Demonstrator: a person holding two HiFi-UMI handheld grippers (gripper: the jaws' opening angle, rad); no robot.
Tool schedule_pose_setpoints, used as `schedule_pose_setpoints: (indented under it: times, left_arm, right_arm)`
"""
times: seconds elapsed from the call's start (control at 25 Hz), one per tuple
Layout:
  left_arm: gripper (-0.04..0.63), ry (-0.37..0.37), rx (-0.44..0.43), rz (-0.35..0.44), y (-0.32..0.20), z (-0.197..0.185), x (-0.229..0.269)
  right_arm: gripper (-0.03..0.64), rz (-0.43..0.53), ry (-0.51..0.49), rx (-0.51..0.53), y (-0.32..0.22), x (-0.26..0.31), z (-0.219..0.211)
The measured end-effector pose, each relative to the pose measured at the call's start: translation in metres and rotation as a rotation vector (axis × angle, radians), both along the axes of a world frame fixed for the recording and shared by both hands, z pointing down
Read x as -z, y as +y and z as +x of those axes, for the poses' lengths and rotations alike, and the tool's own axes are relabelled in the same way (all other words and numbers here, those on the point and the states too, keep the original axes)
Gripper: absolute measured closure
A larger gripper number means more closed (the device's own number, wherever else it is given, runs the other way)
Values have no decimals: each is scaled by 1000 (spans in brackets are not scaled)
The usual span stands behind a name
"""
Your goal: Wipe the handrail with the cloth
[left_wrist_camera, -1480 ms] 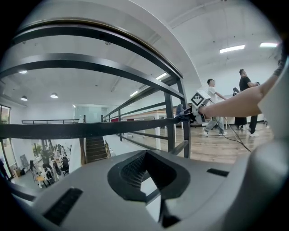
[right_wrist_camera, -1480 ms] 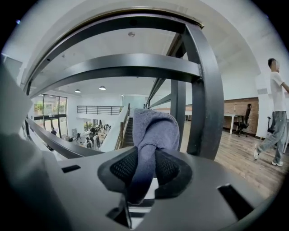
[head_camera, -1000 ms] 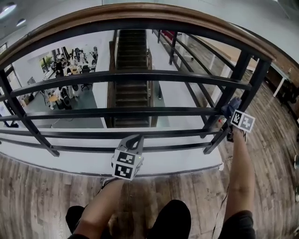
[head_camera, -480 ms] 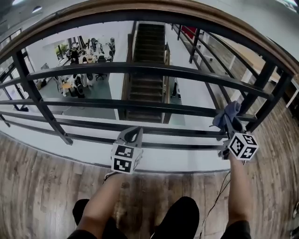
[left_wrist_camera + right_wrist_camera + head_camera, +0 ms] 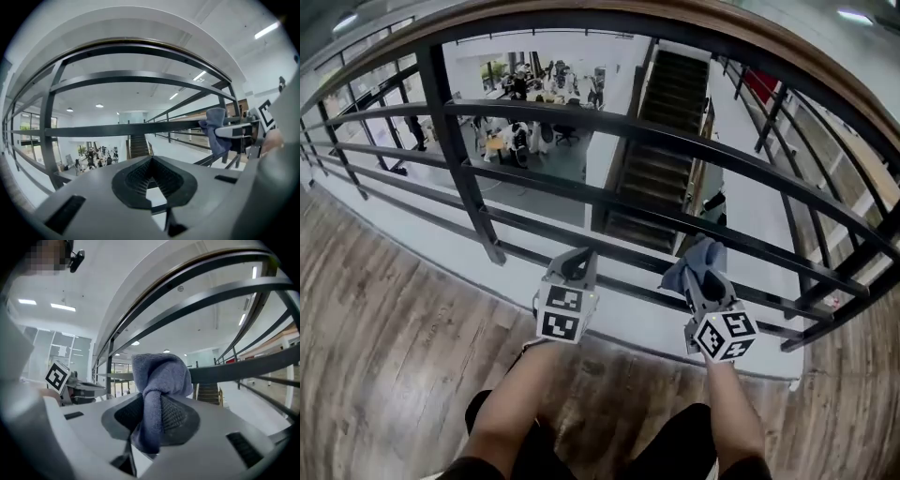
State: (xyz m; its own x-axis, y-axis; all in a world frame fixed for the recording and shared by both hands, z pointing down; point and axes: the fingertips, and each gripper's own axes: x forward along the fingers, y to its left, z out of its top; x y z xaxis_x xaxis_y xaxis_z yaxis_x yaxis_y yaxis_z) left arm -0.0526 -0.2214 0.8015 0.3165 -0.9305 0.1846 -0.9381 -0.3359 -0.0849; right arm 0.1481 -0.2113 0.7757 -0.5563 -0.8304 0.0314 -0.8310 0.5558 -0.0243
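The wooden handrail (image 5: 581,7) curves across the top of the head view, over black metal bars (image 5: 609,131). My right gripper (image 5: 698,272) is shut on a bunched blue-grey cloth (image 5: 696,260), held in front of the lowest bars, well below the handrail. In the right gripper view the cloth (image 5: 157,394) hangs between the pads, with the handrail (image 5: 187,268) arching overhead. My left gripper (image 5: 575,267) sits just left of it at the same height, shut and holding nothing. The left gripper view shows the cloth (image 5: 216,133) off to its right.
A black upright post (image 5: 464,159) stands left of the grippers. Beyond the railing lie a lower floor with desks and people (image 5: 525,103) and a dark staircase (image 5: 661,150). Wood-plank flooring (image 5: 384,328) lies on my side, and the person's legs (image 5: 675,450) show at the bottom edge.
The view has swung left along the railing. My right gripper with the cloth came from the far right post to a spot beside the left gripper. The left gripper barely moved.
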Motion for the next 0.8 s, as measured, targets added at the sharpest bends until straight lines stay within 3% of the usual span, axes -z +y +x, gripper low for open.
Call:
schedule_pose_setpoints:
  times: [0.12,0.48,0.8]
  left_arm:
    - [597,-19,57,-1,-1,-52,-3]
    - [597,37,255,-6,21,-212,-10]
    - [597,43,390,-44,55,-323,-30]
  right_arm:
    - [517,-36,10,76,-15,-21,-81]
    - [517,-124,85,249,-53,-73,-302]
    - [517,-142,134,209,-84,-83,-450]
